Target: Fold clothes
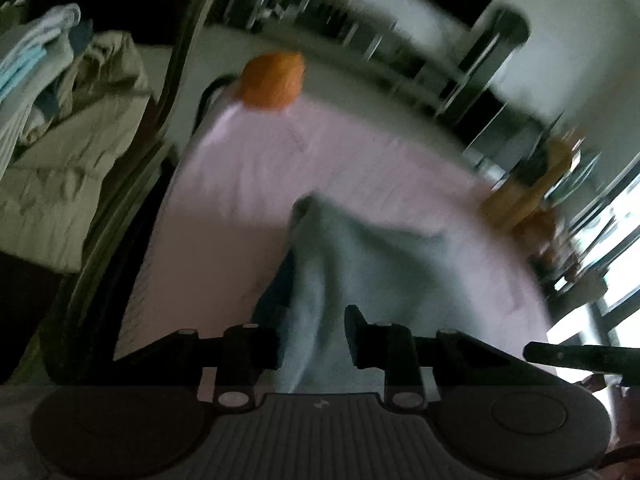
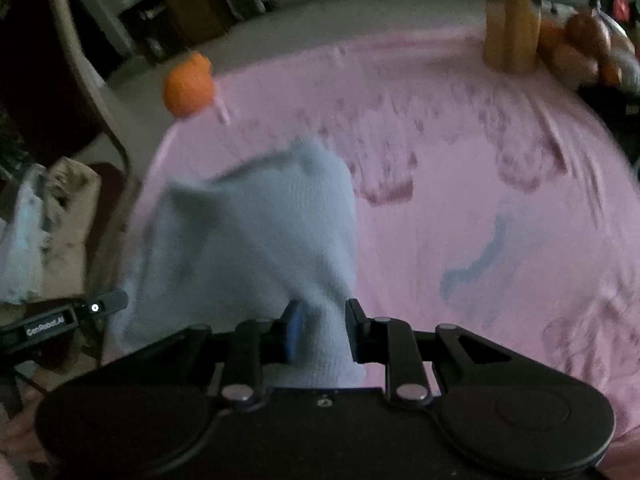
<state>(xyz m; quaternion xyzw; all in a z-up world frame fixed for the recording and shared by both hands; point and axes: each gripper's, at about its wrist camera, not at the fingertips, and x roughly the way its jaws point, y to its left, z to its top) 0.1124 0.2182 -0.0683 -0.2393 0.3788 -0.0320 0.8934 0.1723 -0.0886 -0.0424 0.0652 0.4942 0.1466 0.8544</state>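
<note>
Both hand-held grippers, left (image 1: pixel 314 344) and right (image 2: pixel 320 332), clamp the blue cloth (image 2: pixel 256 232); pulling apart could slip it free.

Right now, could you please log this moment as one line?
left hand-held gripper: shut on light blue cloth | right hand-held gripper: shut on cloth | cloth: lifted above pink sheet

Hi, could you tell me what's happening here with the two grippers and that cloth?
A person holds a gripper in each hand, and both are clamped on one pale blue cloth over a table with a pink cover. The left gripper and the right gripper each have cloth bunched between their jaws. An orange ball sits at the far edge, and more clothes lie piled on a chair alongside. No fold shows yet.
</note>
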